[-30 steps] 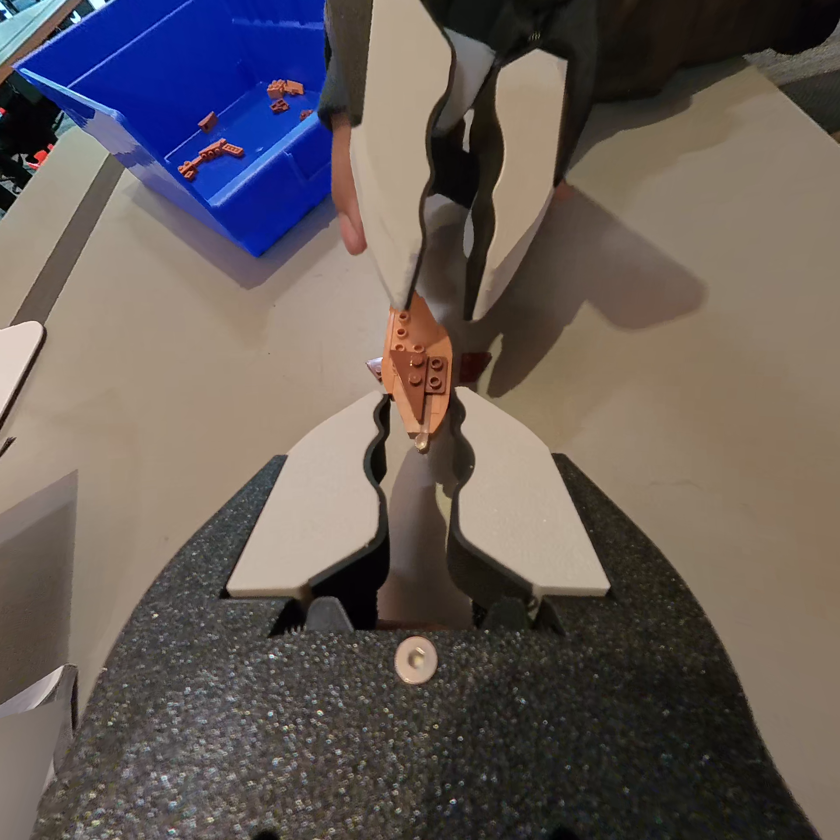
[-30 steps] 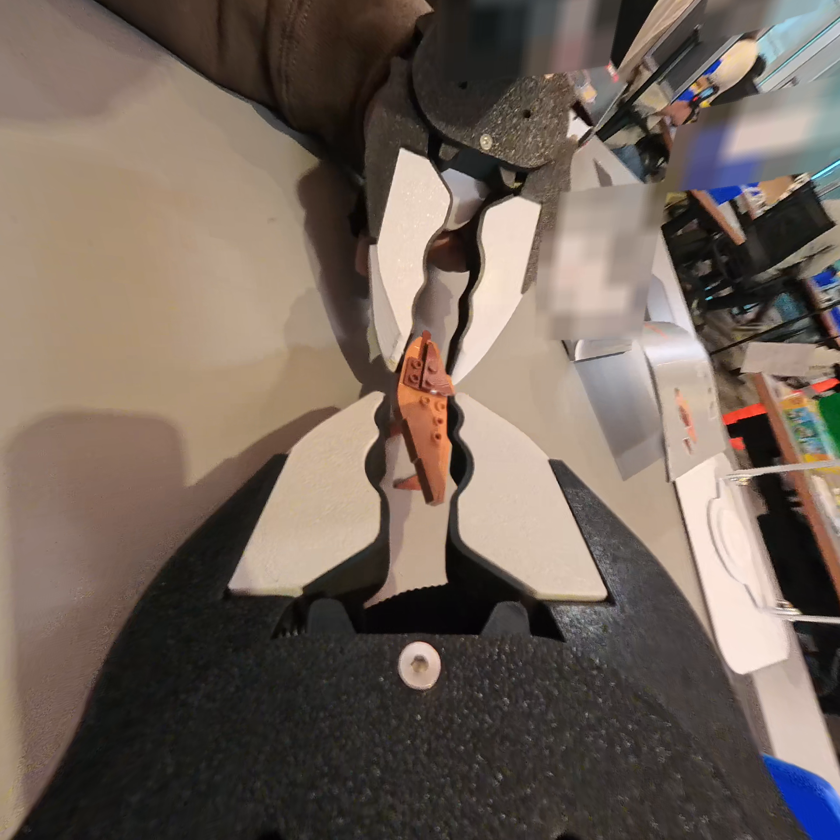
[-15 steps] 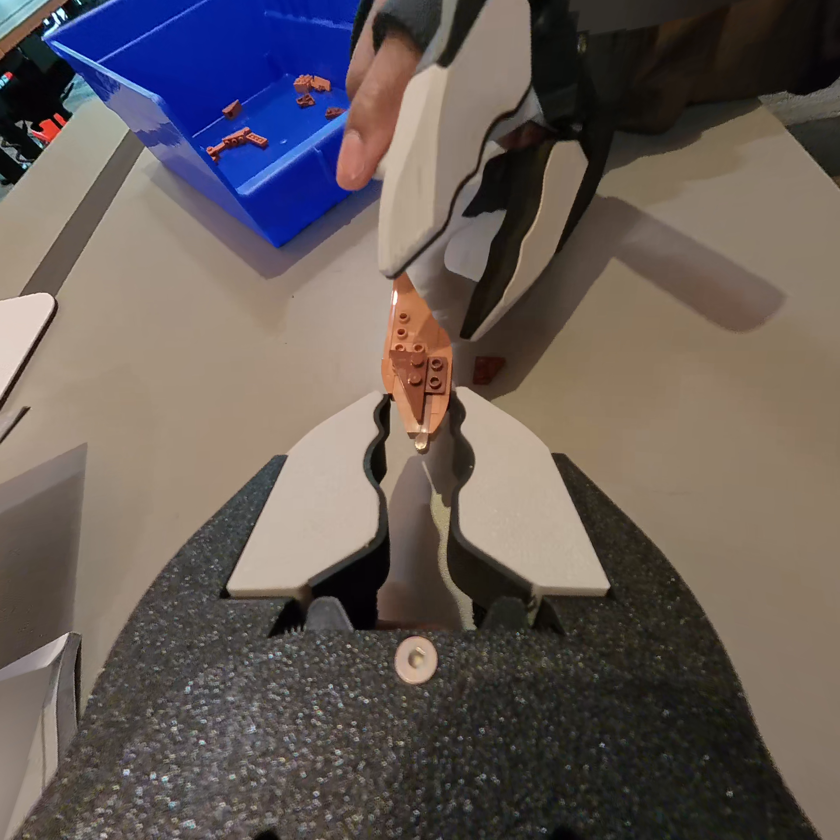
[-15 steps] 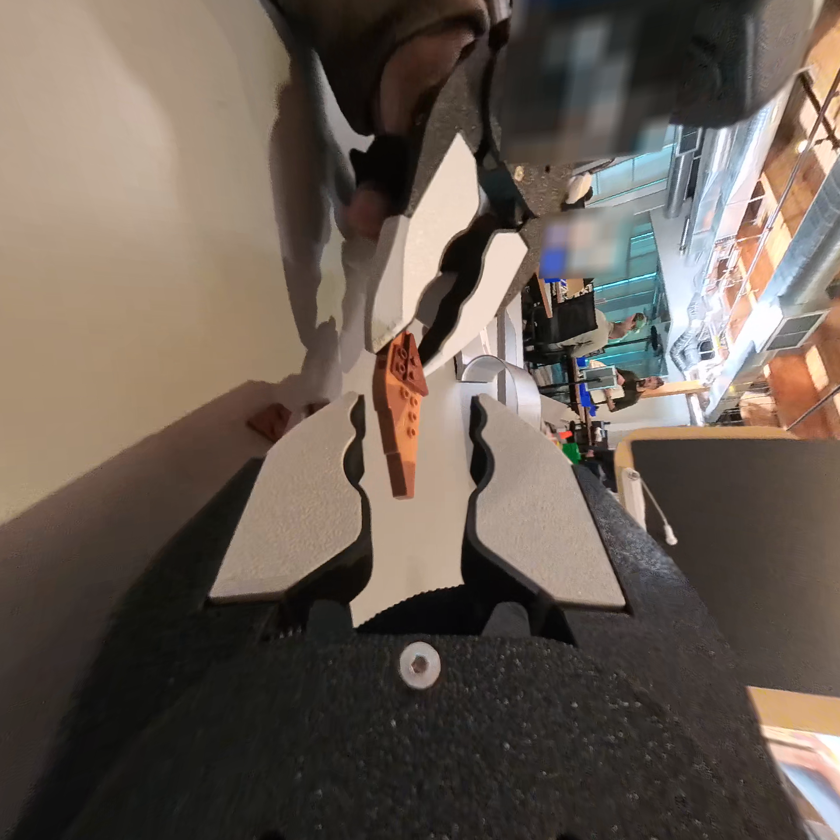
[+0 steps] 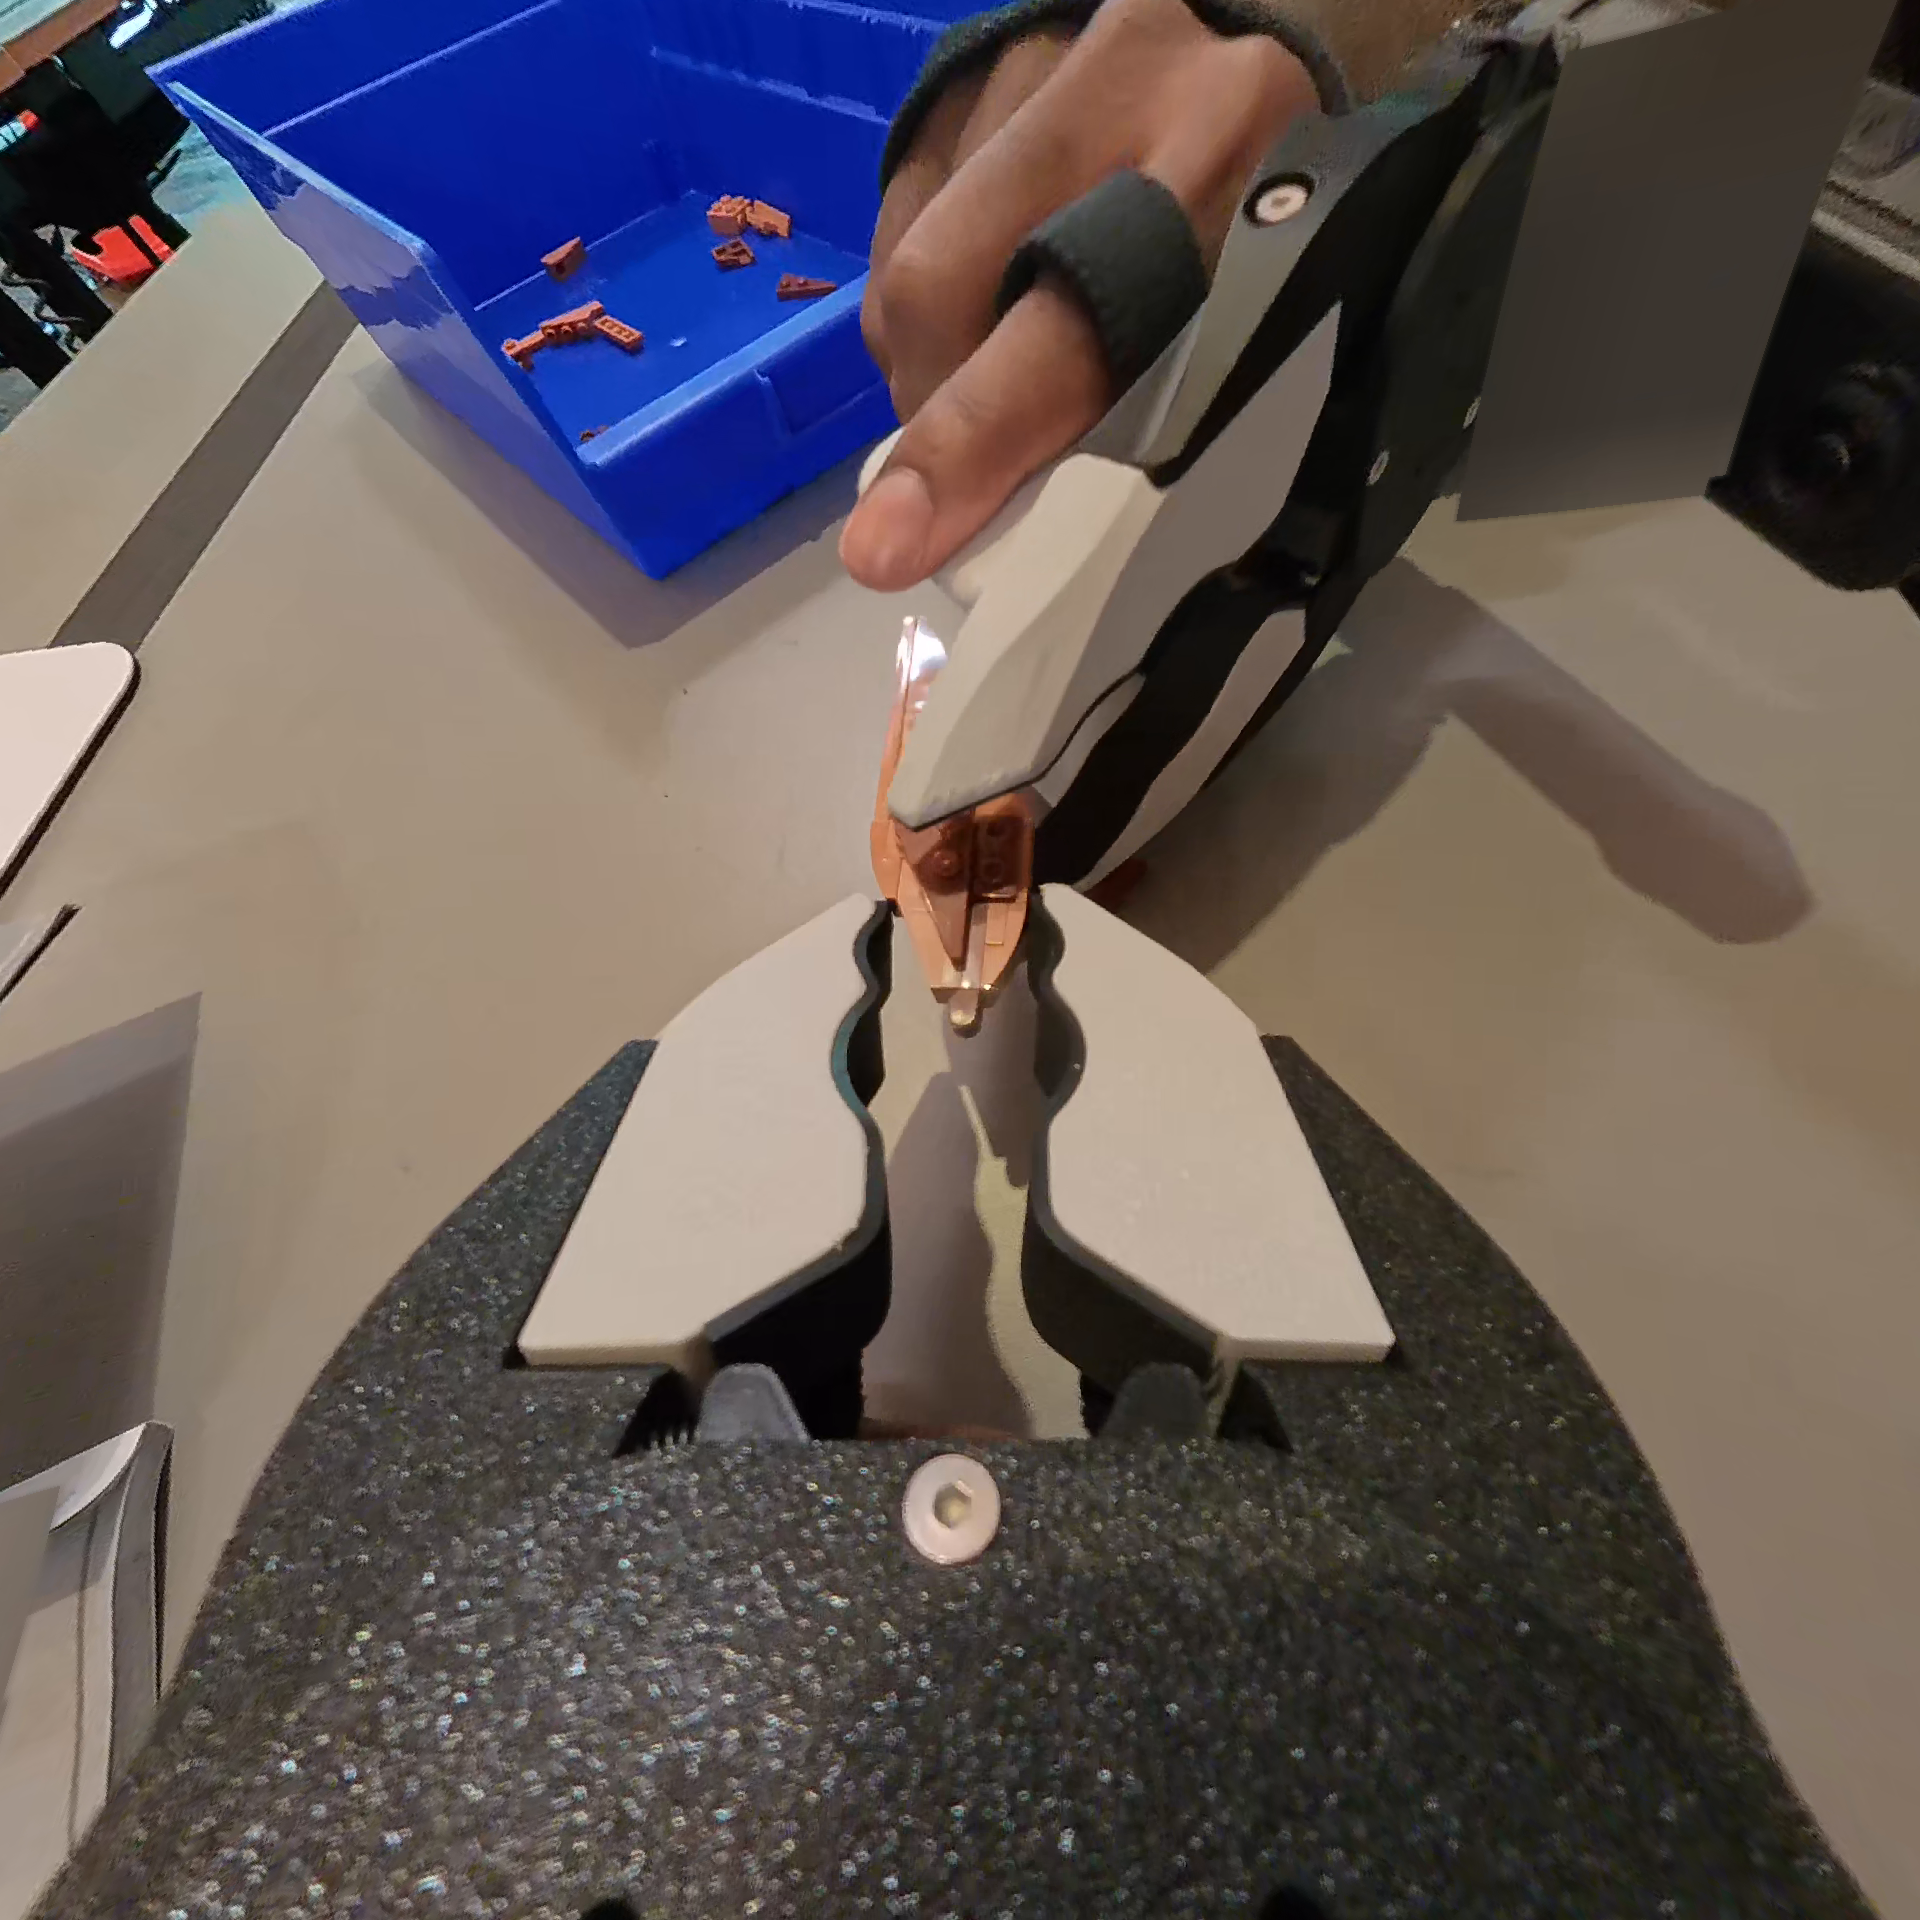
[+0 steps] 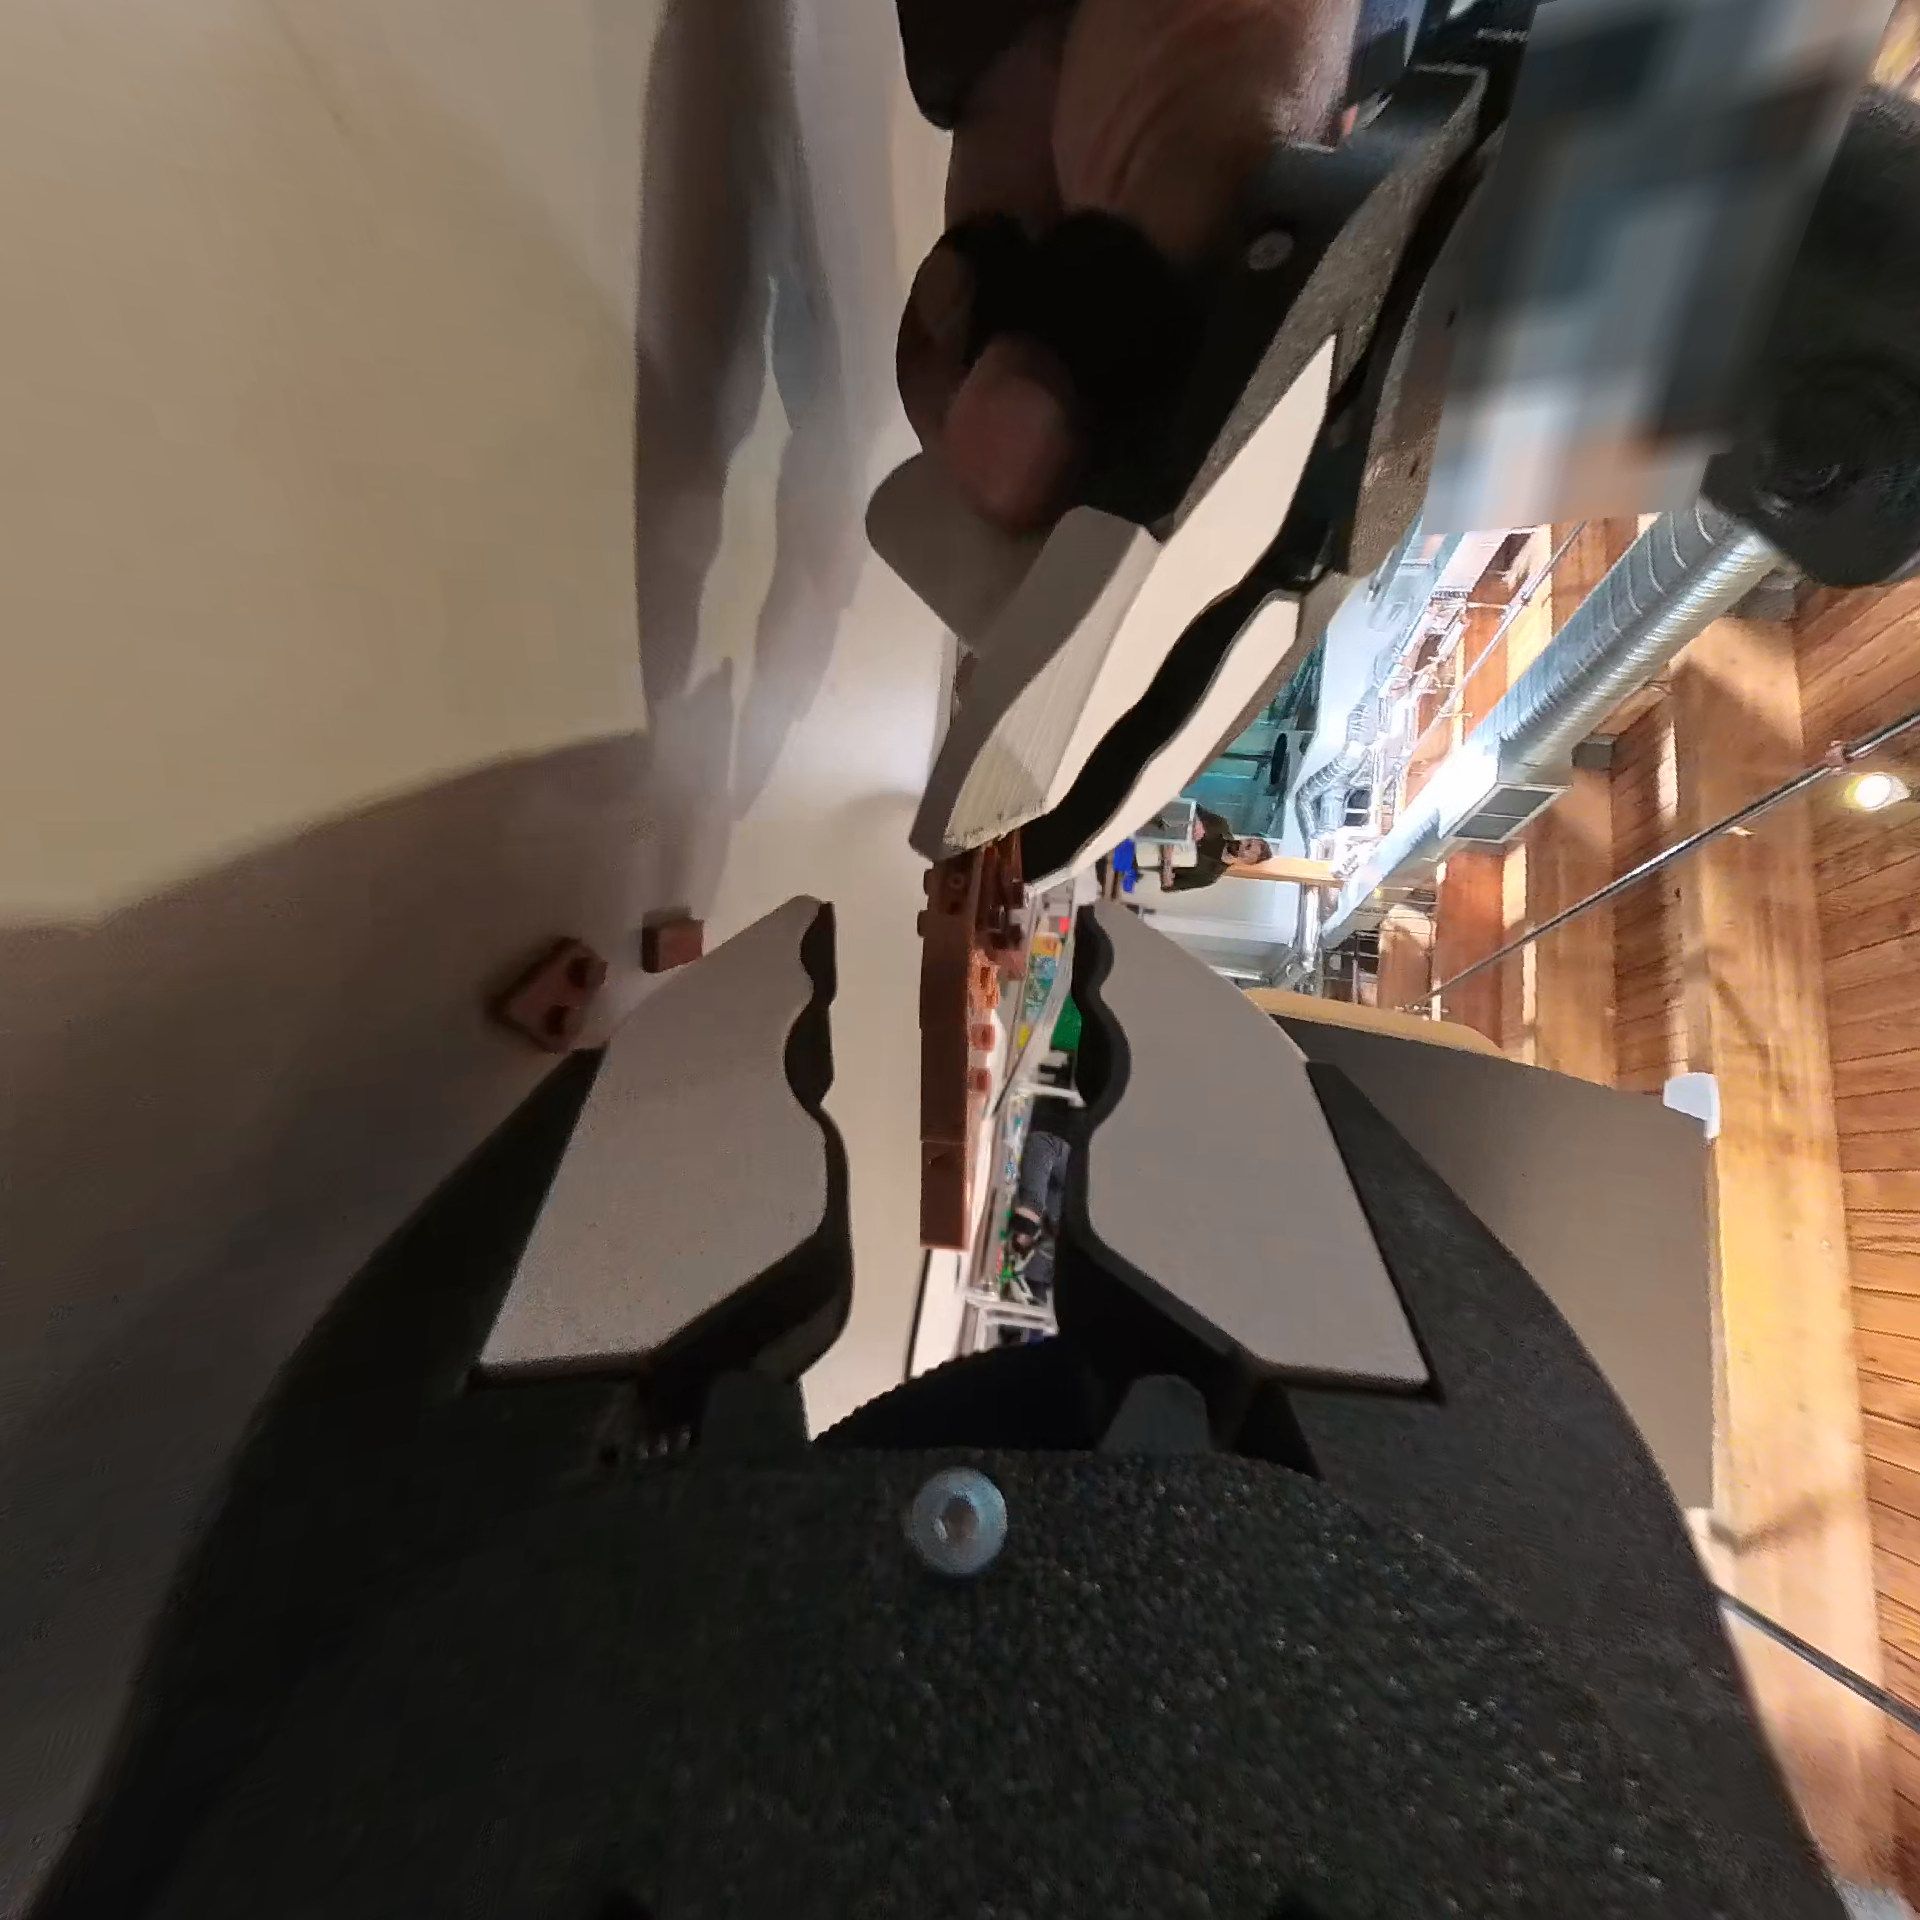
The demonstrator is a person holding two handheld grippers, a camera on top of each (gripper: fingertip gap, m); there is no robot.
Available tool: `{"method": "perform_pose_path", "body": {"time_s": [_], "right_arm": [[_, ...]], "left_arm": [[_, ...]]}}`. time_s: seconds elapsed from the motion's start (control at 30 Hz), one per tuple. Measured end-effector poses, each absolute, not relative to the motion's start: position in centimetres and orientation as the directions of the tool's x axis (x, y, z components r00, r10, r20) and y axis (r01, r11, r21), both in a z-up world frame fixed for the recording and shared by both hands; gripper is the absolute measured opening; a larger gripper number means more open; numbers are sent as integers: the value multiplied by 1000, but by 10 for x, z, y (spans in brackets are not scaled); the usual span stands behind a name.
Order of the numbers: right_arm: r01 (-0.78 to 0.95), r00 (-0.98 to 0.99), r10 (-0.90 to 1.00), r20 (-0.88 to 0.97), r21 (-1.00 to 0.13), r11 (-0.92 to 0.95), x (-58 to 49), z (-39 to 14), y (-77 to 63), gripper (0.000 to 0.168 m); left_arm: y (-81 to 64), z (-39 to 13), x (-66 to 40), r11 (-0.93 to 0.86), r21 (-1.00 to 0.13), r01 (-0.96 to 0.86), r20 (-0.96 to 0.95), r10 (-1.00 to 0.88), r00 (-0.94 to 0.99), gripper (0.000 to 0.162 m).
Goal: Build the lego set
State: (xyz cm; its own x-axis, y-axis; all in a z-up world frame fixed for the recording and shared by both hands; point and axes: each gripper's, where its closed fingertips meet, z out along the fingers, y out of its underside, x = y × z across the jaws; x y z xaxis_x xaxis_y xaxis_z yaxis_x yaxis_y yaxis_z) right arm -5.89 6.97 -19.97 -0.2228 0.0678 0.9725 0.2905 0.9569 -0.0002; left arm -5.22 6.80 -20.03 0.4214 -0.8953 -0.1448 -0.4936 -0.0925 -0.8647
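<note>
Matte grey-beige tabletop (image 5: pixel 436 831) is carrying a glossy blue plastic bin (image 5: pixel 582 239), open-topped and straight-walled, with small reddish-brown studded bricks (image 5: pixel 571 335) lying scattered on its floor. Left gripper (image 5: pixel 961 920), with flat pale grey wavy-edged fingers set in a grainy black foam-textured body, is pinching the narrow pointed end of a slim orange-brown wedge-shaped lego assembly (image 5: pixel 961 883) of smooth studded plates, holding it above the tabletop. Right gripper (image 6: pixel 951 935), of the same build, is sitting with its jaws spread, the assembly (image 6: pixel 951 1070) standing edge-on in the gap and touching neither finger as far as can be told. Bare hand (image 5: pixel 1018 260) with a black fabric strap over one finger is gripping the right gripper. Two small dark-brown studded bricks (image 6: pixel 551 992) are lying on the tabletop (image 6: pixel 312 520) just beside the right gripper's finger.
</note>
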Motion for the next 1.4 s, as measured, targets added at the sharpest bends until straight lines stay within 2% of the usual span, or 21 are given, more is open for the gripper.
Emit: {"method": "perform_pose_path", "body": {"time_s": [0.27, 0.47, 1.13, 1.4], "right_arm": [[316, -210, 31, 977, 38, 948, -62, -200, 74, 36], [319, -187, 9, 982, 52, 946, -62, -197, 75, 20], [322, -210, 45, 977, 26, 946, -60, -196, 73, 18], [333, -208, 9, 978, 62, 941, -59, -192, 74, 17]], "left_arm": [[67, -198, -51, -79, -866, -494, -156, -895, 418, 25], [66, -198, -50, -70, -863, -501, -166, -897, 411, 25], [64, -196, -49, -71, -872, -484, -149, -904, 401, 25], [64, -193, -48, -83, -885, -458, -126, -904, 408, 25]]}}
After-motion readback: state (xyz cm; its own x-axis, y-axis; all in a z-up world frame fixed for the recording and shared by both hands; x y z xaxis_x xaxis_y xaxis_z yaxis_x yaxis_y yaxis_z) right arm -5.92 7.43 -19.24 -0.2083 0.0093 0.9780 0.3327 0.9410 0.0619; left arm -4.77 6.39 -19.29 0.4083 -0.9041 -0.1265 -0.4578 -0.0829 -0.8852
